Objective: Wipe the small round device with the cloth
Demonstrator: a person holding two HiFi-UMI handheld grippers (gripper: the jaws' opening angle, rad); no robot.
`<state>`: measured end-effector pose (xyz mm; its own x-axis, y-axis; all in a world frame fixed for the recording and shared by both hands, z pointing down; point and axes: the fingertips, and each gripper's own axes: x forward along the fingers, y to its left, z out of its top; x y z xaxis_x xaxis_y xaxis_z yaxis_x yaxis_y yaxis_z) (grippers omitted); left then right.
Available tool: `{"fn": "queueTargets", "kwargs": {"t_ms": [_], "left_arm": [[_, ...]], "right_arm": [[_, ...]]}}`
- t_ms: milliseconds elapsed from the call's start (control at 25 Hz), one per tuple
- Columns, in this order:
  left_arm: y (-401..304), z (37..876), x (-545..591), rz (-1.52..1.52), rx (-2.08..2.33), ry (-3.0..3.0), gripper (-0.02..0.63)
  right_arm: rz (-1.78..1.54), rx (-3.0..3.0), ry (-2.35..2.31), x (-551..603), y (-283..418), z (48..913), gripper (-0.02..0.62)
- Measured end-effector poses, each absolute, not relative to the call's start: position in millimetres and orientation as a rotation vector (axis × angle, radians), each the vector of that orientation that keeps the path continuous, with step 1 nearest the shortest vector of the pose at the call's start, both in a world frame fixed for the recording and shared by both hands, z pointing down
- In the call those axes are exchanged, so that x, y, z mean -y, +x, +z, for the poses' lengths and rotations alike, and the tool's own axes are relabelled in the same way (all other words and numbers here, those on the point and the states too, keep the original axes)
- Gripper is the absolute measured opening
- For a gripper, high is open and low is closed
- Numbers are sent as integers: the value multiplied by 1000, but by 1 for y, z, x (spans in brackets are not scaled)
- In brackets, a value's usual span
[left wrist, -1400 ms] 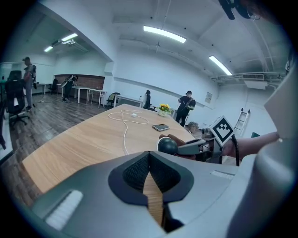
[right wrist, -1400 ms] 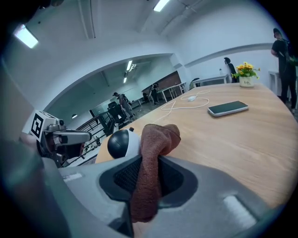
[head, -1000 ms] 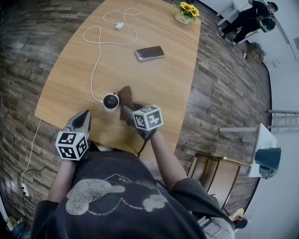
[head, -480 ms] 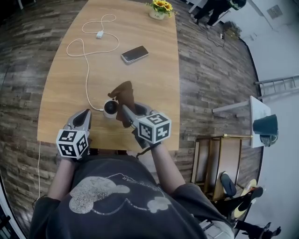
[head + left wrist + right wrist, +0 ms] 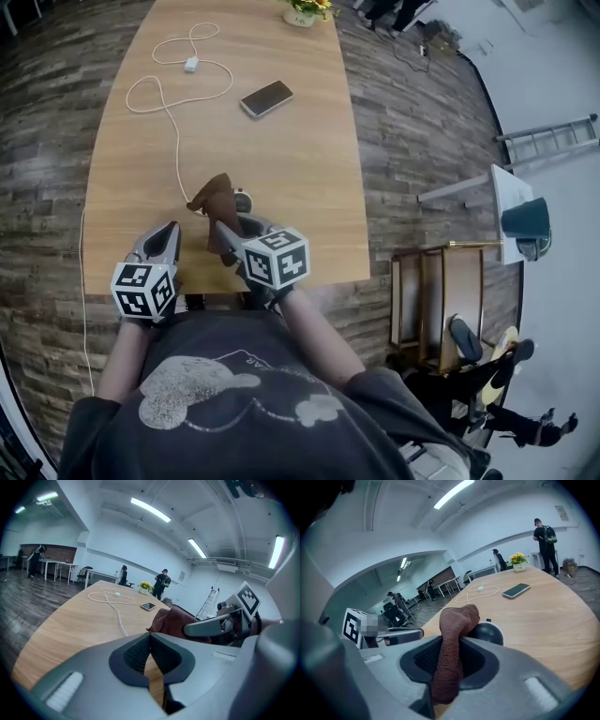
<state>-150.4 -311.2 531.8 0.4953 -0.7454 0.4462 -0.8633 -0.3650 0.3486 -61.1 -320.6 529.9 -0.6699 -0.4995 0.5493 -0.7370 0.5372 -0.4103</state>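
Observation:
The small round device [image 5: 243,200], a black dome on a white base [image 5: 488,633], sits near the table's front edge with a white cable [image 5: 173,131] running from it. A brown cloth [image 5: 216,201] hangs bunched over its left side. My right gripper [image 5: 232,232] is shut on the cloth [image 5: 451,660], whose top end folds against the dome. My left gripper [image 5: 163,240] is shut on nothing, apart from the device at the front edge to its left. In the left gripper view the cloth [image 5: 174,622] and the right gripper [image 5: 212,626] show just ahead of its jaws.
On the wooden table [image 5: 291,159] a phone [image 5: 265,97] lies farther back. A white cable with an adapter [image 5: 190,64] loops at the far left, and a sunflower pot [image 5: 302,11] stands at the far end. A chair and white side table [image 5: 511,202] are at the right.
My right gripper has carried the cloth leftward across the device, from its right side to its left. The left gripper has stayed by the table's front edge.

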Motion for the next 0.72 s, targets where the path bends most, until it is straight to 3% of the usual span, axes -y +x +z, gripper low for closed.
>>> {"fn": "queueTargets", "kwargs": {"t_ms": [720], "left_arm": [[-182,555,297,369,1165,2245,18]], "right_arm": [[1093,2145,1221,284,-58,616,83]]}}
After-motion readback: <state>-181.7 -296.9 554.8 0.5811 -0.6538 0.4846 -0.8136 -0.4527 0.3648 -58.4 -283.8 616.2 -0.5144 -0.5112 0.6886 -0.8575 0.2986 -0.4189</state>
